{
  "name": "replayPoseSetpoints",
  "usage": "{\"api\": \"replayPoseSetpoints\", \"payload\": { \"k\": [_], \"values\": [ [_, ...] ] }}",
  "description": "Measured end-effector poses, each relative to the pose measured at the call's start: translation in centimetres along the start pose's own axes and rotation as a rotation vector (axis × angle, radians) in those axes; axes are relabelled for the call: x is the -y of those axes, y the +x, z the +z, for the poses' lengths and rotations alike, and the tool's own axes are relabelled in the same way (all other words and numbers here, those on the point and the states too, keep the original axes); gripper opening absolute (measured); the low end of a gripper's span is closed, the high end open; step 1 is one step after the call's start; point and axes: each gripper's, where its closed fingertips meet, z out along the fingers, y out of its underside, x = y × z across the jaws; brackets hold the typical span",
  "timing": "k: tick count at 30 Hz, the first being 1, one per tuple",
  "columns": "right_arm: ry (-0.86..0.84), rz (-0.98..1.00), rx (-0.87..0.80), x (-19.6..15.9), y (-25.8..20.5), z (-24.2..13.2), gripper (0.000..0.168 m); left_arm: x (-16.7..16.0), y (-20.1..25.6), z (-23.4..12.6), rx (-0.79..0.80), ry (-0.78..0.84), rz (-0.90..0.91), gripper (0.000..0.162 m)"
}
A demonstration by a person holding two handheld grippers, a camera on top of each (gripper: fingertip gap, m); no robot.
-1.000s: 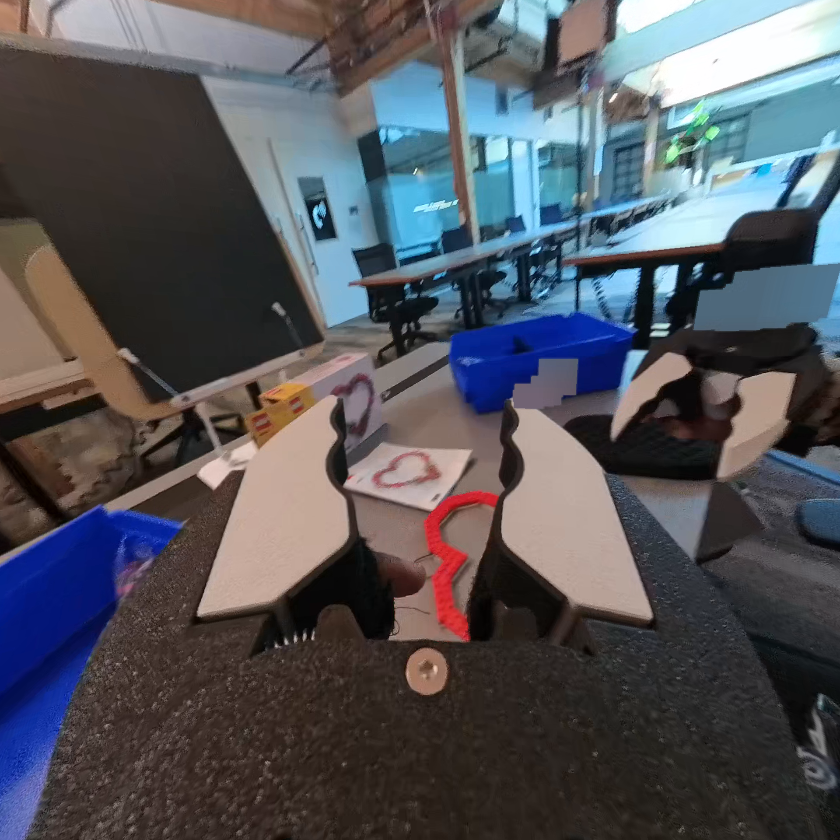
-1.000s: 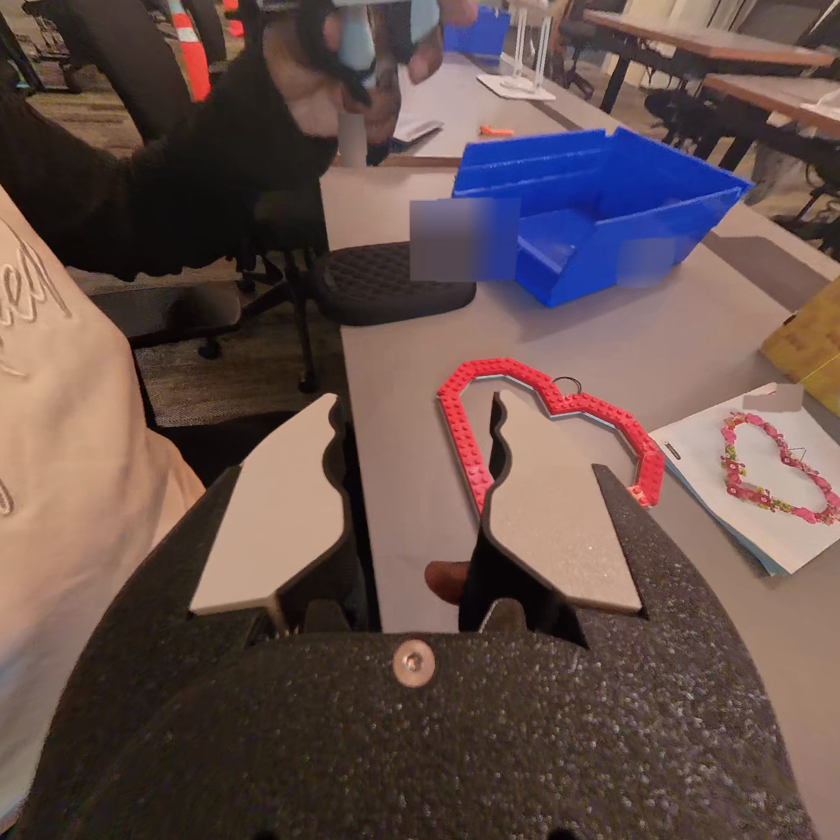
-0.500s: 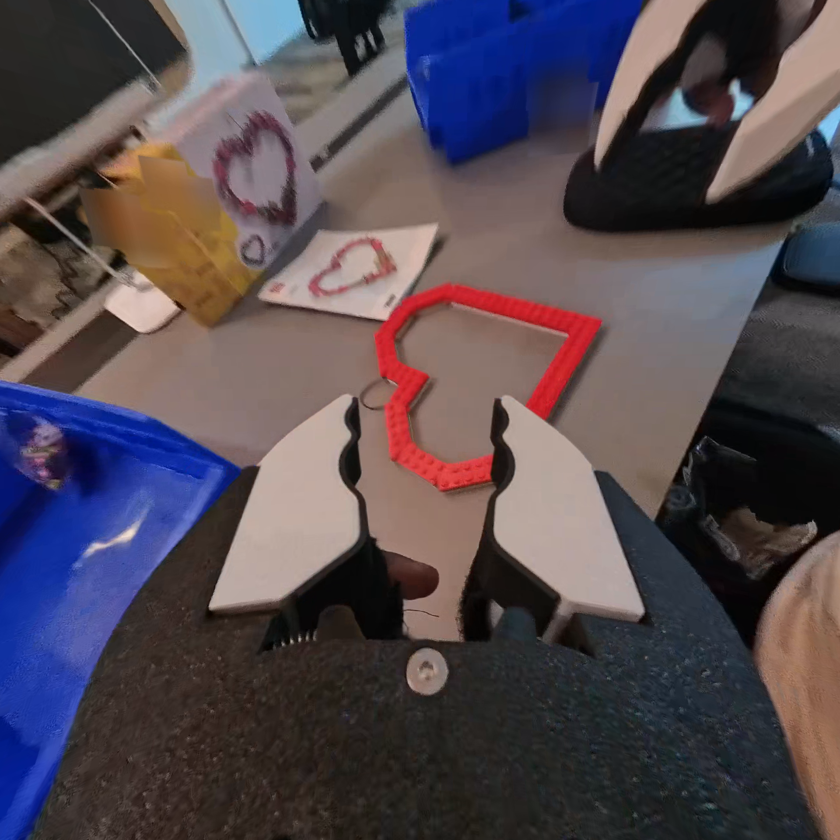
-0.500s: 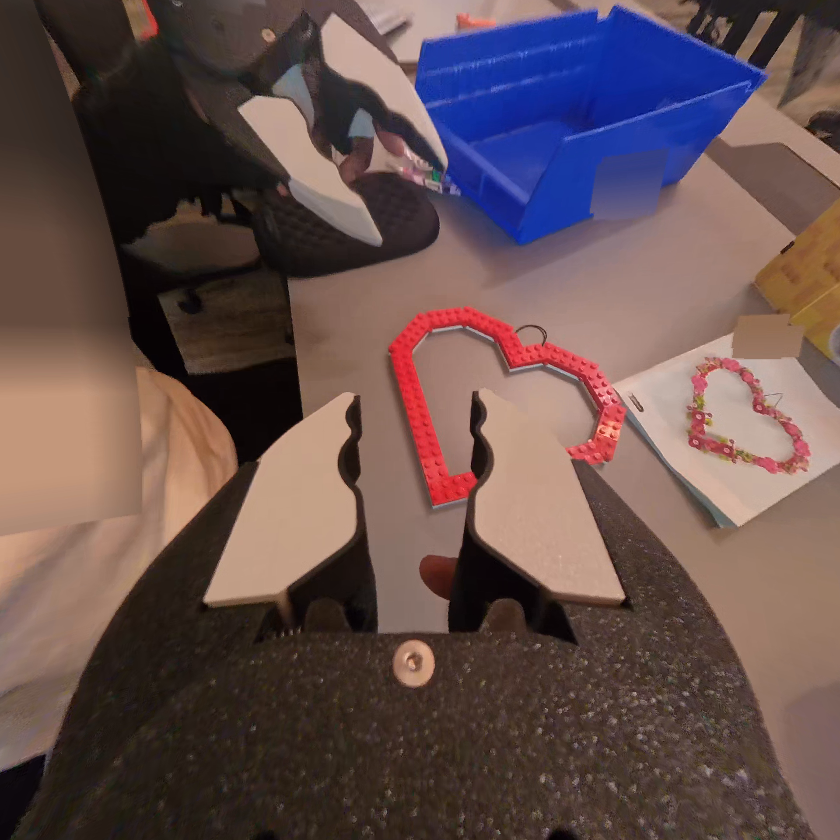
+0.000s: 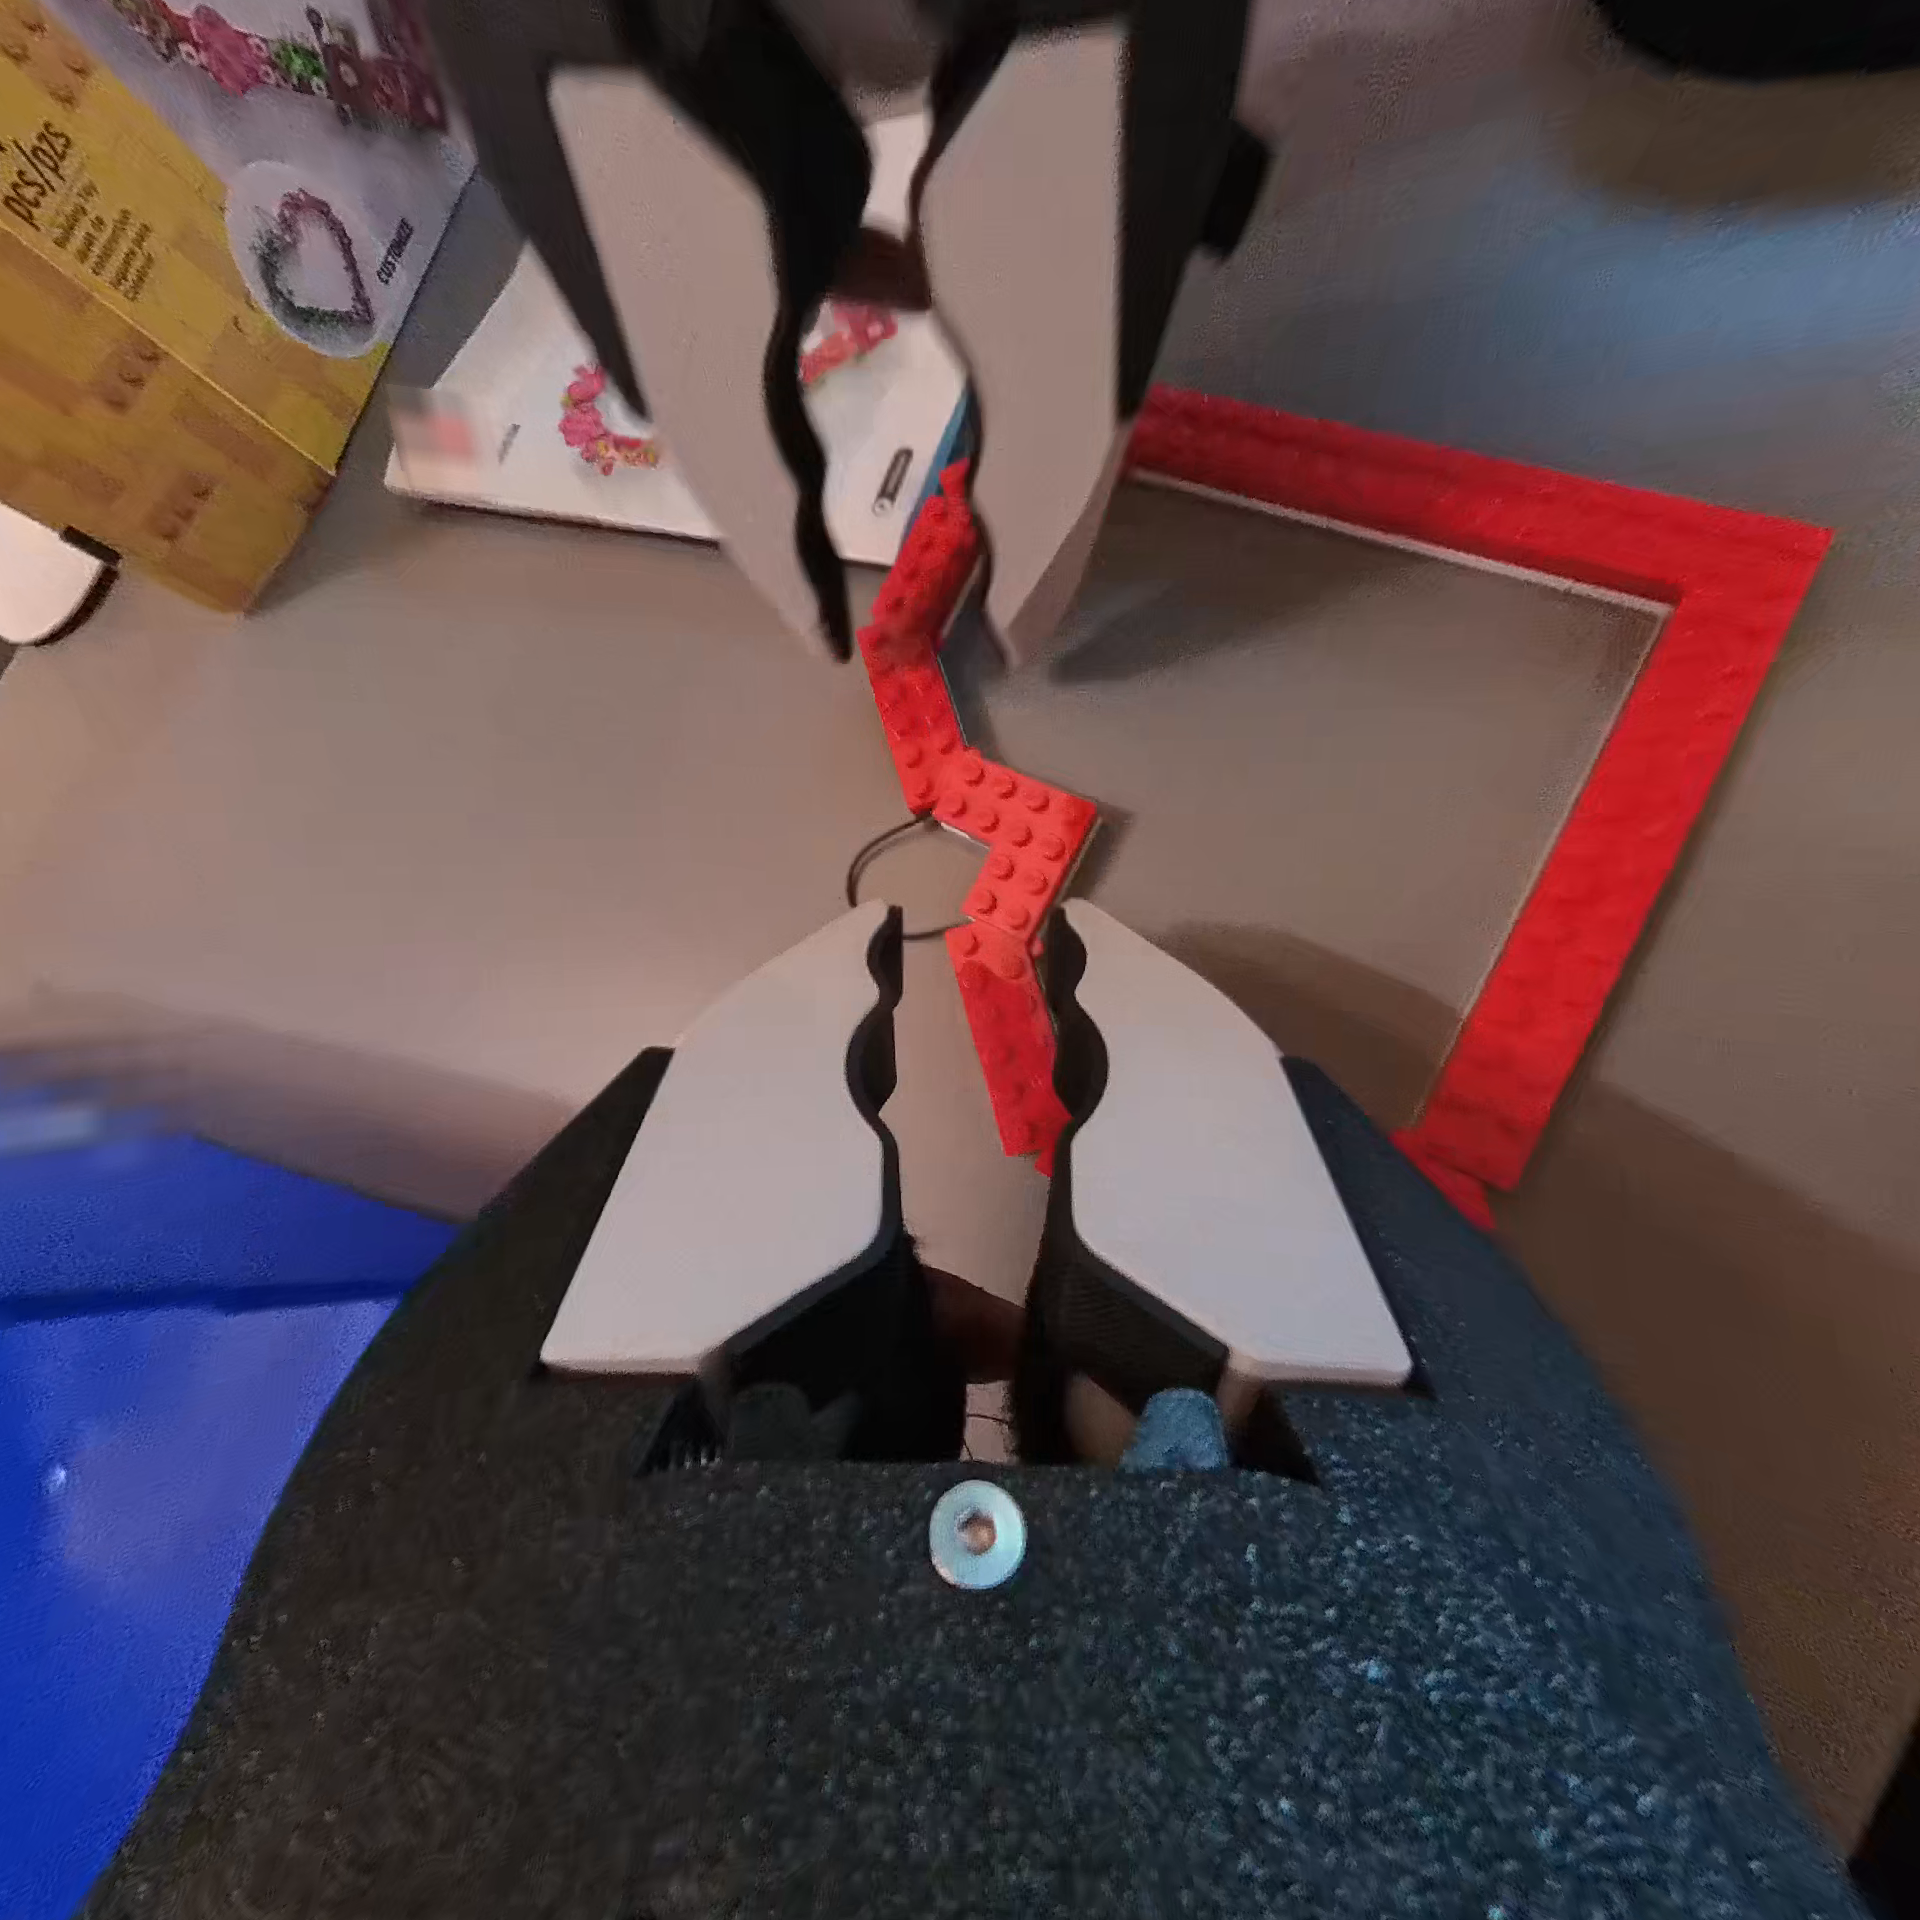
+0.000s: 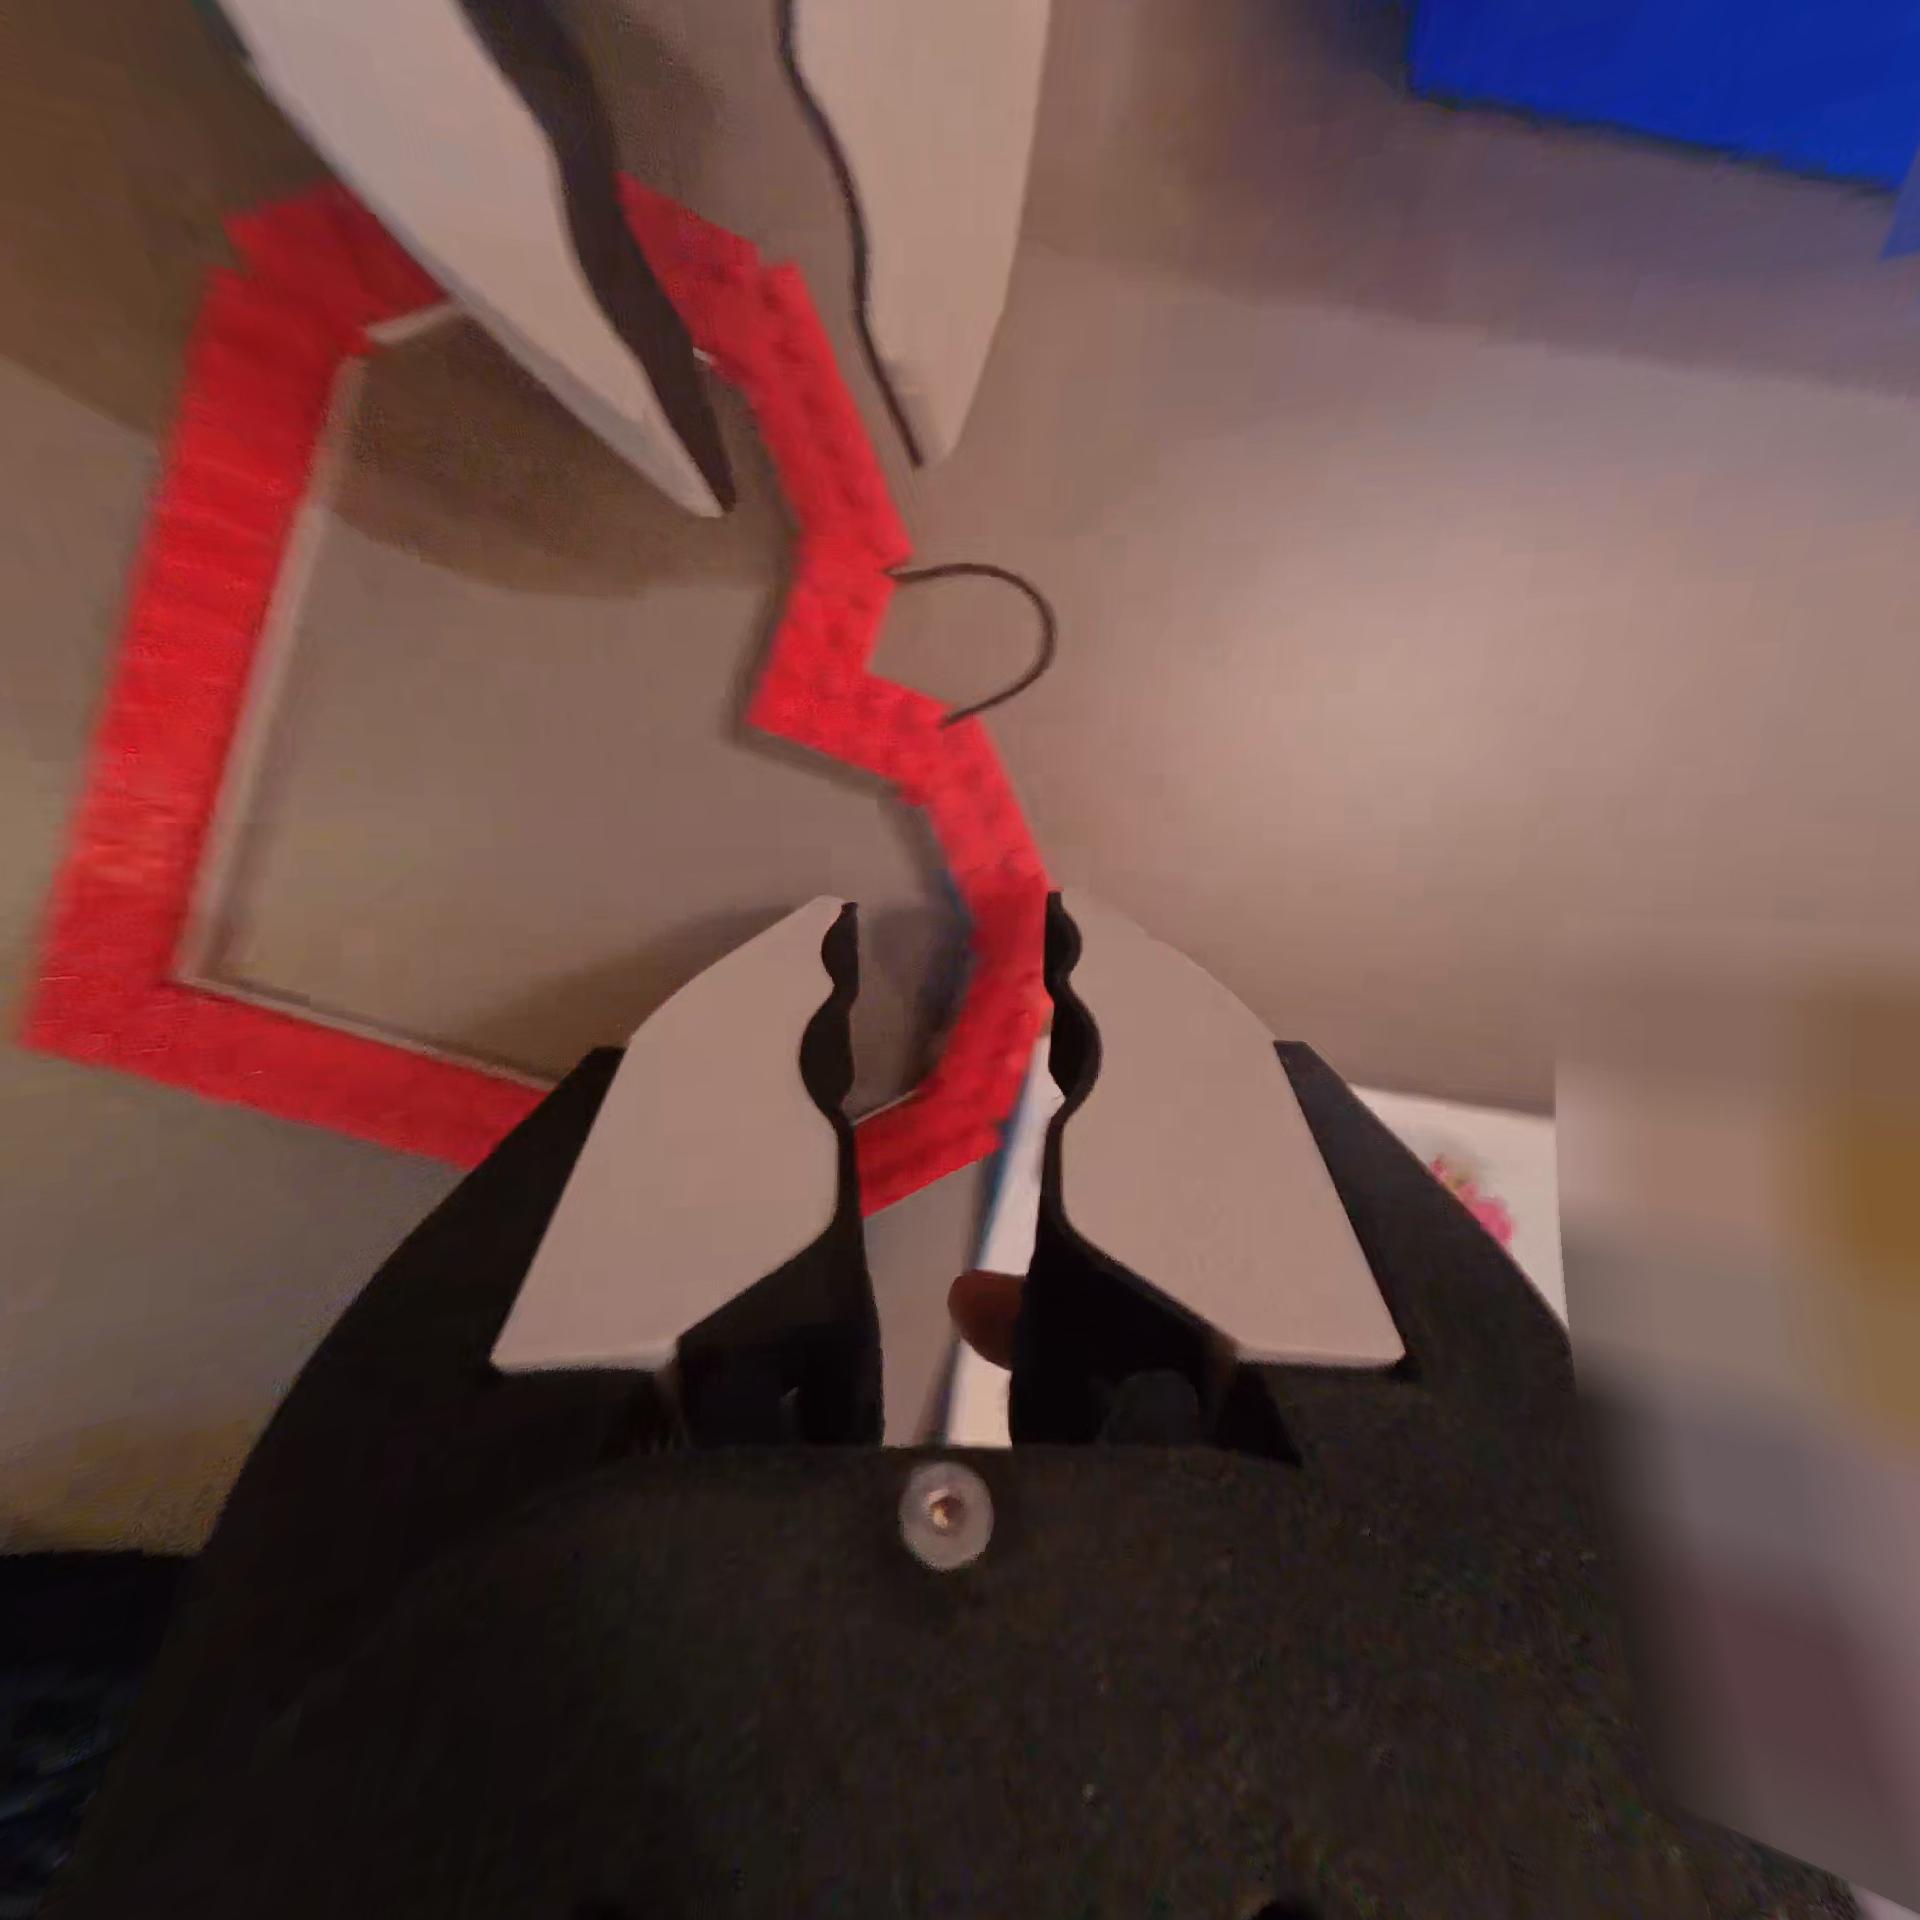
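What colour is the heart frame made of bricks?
Bright red. The heart frame lies on the grey table; the left wrist view shows it best.

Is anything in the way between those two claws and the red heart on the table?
Nothing visible. The left gripper and right gripper each straddle a lobe of the red heart on either side of its top notch, their fingers apart. Only the thin black loop lies beside the notch, near the left gripper's fingertip.

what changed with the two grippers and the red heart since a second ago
Both grippers came down from opposite sides: left gripper and right gripper now each straddle a lobe of the red heart frame, jaws open, neither gripping. The frame stayed flat on the table.
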Motion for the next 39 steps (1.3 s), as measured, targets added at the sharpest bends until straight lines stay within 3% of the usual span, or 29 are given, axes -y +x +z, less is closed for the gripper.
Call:
{"api": "replayPoseSetpoints", "payload": {
  "k": [3, 5, 11, 15, 18, 23, 32, 36, 39],
  "values": [
    [-0.007, -0.054, 0.012, 0.0, 1.4, 1.4, 0.032, 0.5, -0.2, 0.0, -0.045, 0.049, -0.048, 0.022],
    [-0.036, 0.006, 0.036, -0.2, 1.1, 1.4, 0.019, 0.4, -0.4, -0.3, -0.049, 0.073, -0.069, 0.023],
    [-0.088, 0.183, -0.054, 0.9, -1.9, 1.4, 0.019, -0.5, 1.0, -1.6, -0.061, 0.08, 0.007, 0.029],
    [-0.023, 0.121, -0.189, 2.2, -2.5, 0.4, 0.027, -1.4, 2.2, -1.7, -0.098, 0.059, 0.062, 0.029],
    [0.065, 0.225, -0.191, 2.8, -4.3, -2.3, 0.029, -1.3, 3.0, -2.1, -0.142, 0.09, 0.065, 0.03],
    [0.215, 0.22, -0.21, 3.9, -7.0, -4.9, 0.026, -2.5, 1.2, -2.3, -0.101, 0.034, 0.129, 0.031],
    [0.114, 0.356, -0.02, 7.9, -4.6, 1.8, 0.03, -3.9, 1.7, -1.0, -0.155, 0.001, 0.1, 0.019],
    [0.032, 0.396, -0.06, 6.9, -4.1, 3.3, 0.031, -4.0, 1.4, -0.8, -0.148, 0.008, 0.065, 0.017],
    [-0.001, 0.403, -0.085, 6.3, -4.1, 3.8, 0.02, -4.1, 1.3, -0.8, -0.135, 0.011, 0.078, 0.017]
  ]
}}
